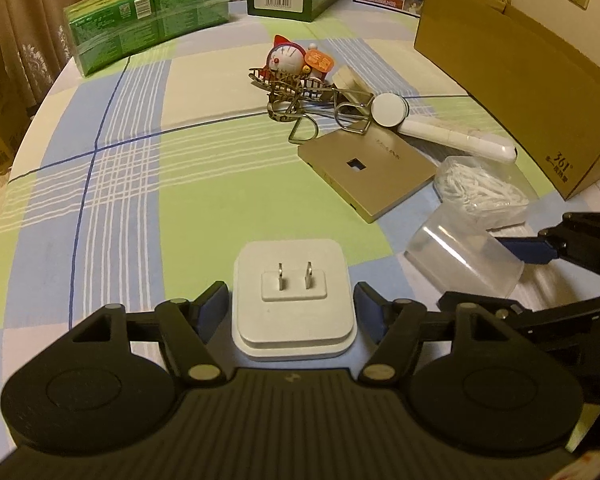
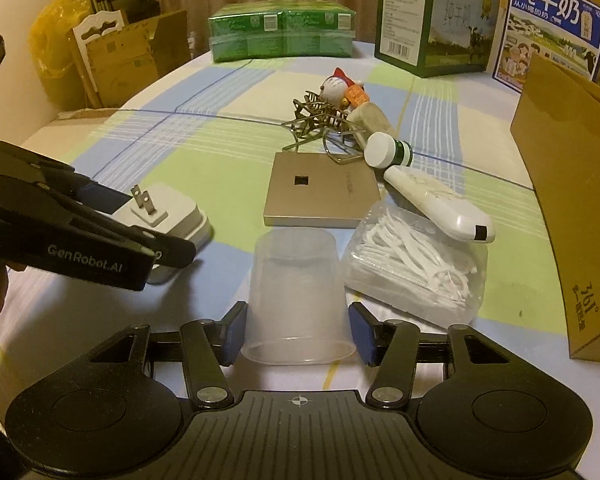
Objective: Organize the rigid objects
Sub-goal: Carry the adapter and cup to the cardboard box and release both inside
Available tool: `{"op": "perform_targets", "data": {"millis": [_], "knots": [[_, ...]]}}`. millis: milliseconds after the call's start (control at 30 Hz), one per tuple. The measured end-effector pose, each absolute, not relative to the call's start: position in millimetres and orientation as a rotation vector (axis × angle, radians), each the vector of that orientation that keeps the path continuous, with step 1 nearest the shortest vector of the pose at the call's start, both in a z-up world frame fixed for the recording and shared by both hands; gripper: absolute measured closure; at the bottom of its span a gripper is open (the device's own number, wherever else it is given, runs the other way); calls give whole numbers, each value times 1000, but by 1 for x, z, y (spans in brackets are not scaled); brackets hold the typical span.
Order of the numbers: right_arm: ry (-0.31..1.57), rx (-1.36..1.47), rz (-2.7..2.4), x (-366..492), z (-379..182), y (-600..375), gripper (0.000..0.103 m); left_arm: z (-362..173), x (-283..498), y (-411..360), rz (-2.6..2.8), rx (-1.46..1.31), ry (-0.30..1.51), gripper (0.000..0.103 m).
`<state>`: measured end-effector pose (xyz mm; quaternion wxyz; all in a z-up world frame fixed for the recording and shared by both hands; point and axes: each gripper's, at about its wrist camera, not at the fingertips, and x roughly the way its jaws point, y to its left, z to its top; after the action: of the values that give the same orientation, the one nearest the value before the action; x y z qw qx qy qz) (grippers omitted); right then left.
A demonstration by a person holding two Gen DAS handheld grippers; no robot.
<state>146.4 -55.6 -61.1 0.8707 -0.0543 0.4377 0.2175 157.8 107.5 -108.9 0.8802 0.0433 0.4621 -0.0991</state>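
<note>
A white plug adapter (image 1: 292, 300) with two prongs up lies on the checked tablecloth between the fingers of my left gripper (image 1: 292, 308); small gaps show at both pads. It also shows in the right wrist view (image 2: 168, 216). My right gripper (image 2: 298, 334) is open around a clear plastic cup (image 2: 298, 300) lying on its side, mouth toward the camera; the pads stand just off its rim. The cup shows in the left wrist view (image 1: 460, 256) too.
Beyond lie a gold square panel (image 2: 320, 192), a clear box of floss picks (image 2: 416, 260), a white remote-like device (image 2: 440, 204), a white-capped bottle (image 2: 386, 150), metal wire pieces (image 2: 320, 120) and a cat figurine (image 2: 340, 84). An open cardboard box (image 2: 572, 184) stands right; green cartons (image 2: 284, 36) at the back.
</note>
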Motion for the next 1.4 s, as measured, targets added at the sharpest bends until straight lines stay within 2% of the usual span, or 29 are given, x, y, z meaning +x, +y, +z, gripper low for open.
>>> {"op": "perform_targets", "data": {"millis": [100,367,767,1133,1400], "knots": [[909,-119,454,150,-62,-52,52,-110,158,107,-204,99,965,42],[888,-133,461,144,-56,-54,53,-106,155,105,-209,90,960,43],[775,-92,391,120,-5,-93,53,-63,141,77,-229,91,902,43],[655,26,172,129,64,-217,53,24,152,-37,-344,119,773,43],[658,122,37,151,79,-318,53,47,180,-123,-444,128,745,43]]}}
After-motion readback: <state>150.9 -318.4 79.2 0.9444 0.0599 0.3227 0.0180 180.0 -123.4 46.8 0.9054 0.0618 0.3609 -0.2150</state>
